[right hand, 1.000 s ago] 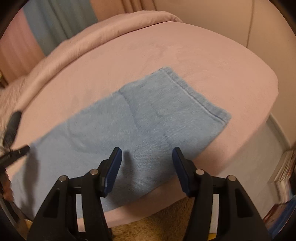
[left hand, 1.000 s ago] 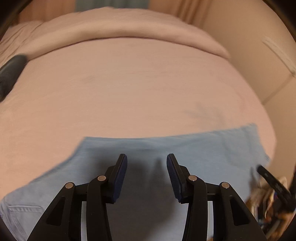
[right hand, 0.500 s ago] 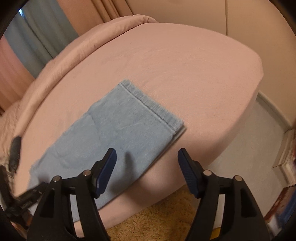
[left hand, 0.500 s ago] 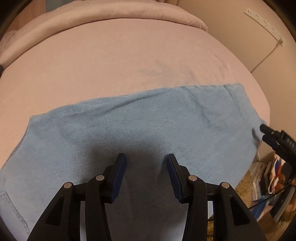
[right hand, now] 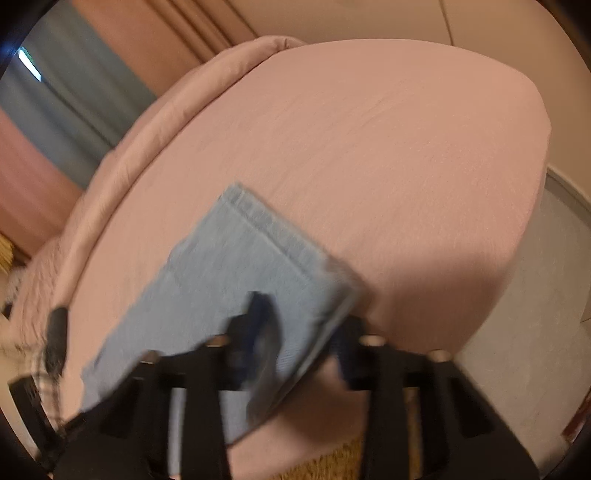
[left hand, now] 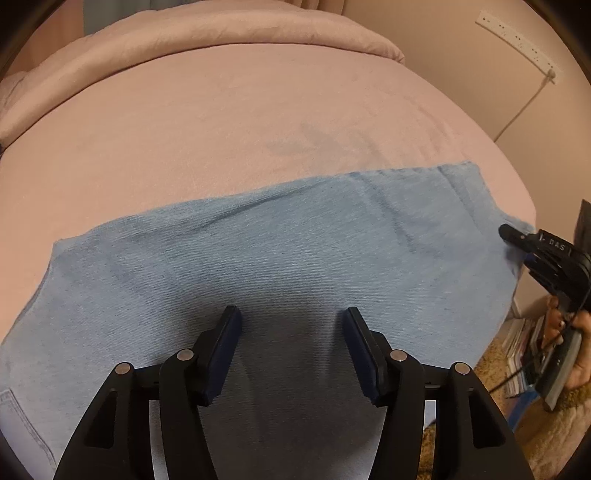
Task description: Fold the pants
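Light blue denim pants (left hand: 280,258) lie flat across the near part of a pink bed (left hand: 240,122). My left gripper (left hand: 291,336) is open and empty just above the middle of the pants. My right gripper (right hand: 303,325) is open, with its fingers to either side of the near corner of the hemmed leg end (right hand: 288,243); this view is blurred. In the left wrist view the right gripper (left hand: 517,236) shows at the pants' right end, held by a hand.
A rolled pink duvet (left hand: 221,33) lies along the bed's far side. A wall with a white power strip (left hand: 517,33) is at the right. Tan carpet and stacked books (left hand: 524,358) are on the floor by the bed's corner. A dark object (right hand: 55,332) lies at the bed's left.
My left gripper has moved forward over the pants, staying open. My right gripper has dropped toward the hem end, and its fingers now straddle the corner of the leg.
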Available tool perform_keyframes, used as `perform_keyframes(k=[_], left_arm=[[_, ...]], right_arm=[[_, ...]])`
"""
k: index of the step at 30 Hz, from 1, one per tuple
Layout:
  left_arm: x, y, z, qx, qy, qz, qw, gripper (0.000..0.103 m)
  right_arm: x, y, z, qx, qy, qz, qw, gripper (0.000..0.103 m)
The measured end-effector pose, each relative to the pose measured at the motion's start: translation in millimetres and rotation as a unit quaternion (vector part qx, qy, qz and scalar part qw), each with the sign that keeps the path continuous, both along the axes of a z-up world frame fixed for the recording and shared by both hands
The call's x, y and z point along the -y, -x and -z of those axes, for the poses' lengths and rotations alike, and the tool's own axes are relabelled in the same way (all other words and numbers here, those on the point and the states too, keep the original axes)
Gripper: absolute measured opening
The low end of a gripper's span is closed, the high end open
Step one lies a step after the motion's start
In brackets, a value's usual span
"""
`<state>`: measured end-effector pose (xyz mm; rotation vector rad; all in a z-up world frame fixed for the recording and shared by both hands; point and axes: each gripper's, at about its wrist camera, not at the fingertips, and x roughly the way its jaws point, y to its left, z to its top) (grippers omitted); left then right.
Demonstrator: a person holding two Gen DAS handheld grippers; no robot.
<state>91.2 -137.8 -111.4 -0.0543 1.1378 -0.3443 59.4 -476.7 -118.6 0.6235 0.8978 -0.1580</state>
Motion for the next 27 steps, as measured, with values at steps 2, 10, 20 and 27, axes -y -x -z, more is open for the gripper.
perform_keyframes(k=[2,10,20,27], left_arm=[[-11.6,1.3,-8.8,-0.013,0.035,-0.006,0.9993,0.057],[-38.8,-3.4,-61.5,0.014,0.158,-0.002,0.9874,0.057],[-44.6,-26.2,-47.5,-0.036,0.213,-0.014,0.9763,0.067],[-66.0,-29.5,-30.8,-0.089,0.277,-0.037,0.9561,0.069]], right_arm=[[1.1,1.6,-5.9,0.022,-0.040,0.000,0.999,0.011],[-100.1,8.3,-88.1,0.132,0.012,-0.163,0.978,0.010],[-227.0,12.7,-64.4,0.096,-0.020,-0.341,0.935,0.010],[-247.7,6.6,-53.4,0.077,-0.021,-0.355,0.931,0.010]])
